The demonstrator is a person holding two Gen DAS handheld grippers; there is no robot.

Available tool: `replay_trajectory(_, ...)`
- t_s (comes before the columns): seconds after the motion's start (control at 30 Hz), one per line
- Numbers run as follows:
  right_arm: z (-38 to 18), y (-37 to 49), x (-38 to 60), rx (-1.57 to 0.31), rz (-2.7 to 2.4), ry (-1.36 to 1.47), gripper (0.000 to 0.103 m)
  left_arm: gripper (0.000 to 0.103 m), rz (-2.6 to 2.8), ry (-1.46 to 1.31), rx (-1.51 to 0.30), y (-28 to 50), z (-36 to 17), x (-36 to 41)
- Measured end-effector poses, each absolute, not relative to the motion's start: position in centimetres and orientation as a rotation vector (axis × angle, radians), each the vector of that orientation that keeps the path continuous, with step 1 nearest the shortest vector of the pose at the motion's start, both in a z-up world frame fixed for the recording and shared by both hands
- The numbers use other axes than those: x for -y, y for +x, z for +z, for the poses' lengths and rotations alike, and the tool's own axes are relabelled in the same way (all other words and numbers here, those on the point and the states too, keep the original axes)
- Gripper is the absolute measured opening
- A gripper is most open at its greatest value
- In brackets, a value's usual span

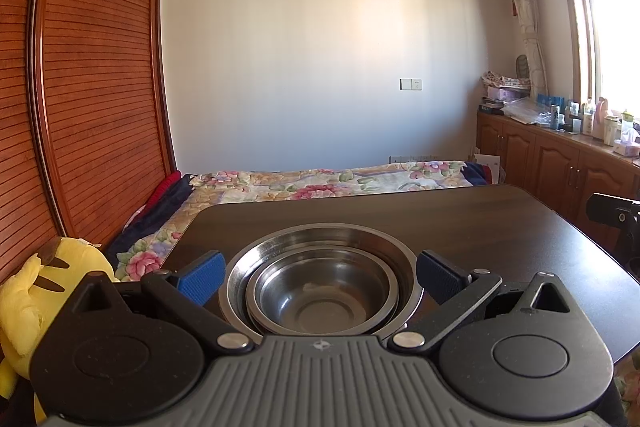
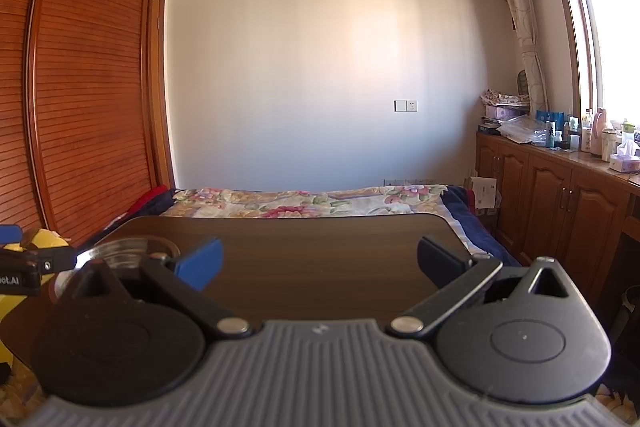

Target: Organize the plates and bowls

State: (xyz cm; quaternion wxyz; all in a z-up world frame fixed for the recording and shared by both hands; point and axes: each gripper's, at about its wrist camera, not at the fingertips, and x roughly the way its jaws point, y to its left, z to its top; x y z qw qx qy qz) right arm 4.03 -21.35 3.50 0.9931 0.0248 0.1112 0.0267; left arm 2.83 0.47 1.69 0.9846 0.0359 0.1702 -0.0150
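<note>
A nested stack of steel bowls (image 1: pixel 320 287) sits on the dark wooden table (image 1: pixel 480 227), near its front left. A smaller bowl lies inside a wider one. My left gripper (image 1: pixel 320 277) is open, its blue-padded fingers spread either side of the stack, holding nothing. The stack also shows in the right wrist view (image 2: pixel 124 253) at the far left, partly hidden by my right gripper's own finger. My right gripper (image 2: pixel 320 263) is open and empty over the bare middle of the table (image 2: pixel 320 247). The left gripper (image 2: pixel 16 263) shows at that view's left edge.
A bed with a floral quilt (image 1: pixel 320 183) lies behind the table. A slatted wooden wardrobe (image 1: pixel 92 87) stands on the left, with a yellow plush toy (image 1: pixel 36 291) beside the table. Wooden cabinets (image 2: pixel 560 203) with bottles run along the right under the window.
</note>
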Motion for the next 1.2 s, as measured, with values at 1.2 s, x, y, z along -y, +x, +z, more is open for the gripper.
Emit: replay_trajectory(1.2,3.32,4.48,21.41,-0.234,0.052,0.05,0.103,0.103,-0.029,0.07,-0.352,2.96,1.39,-0.51)
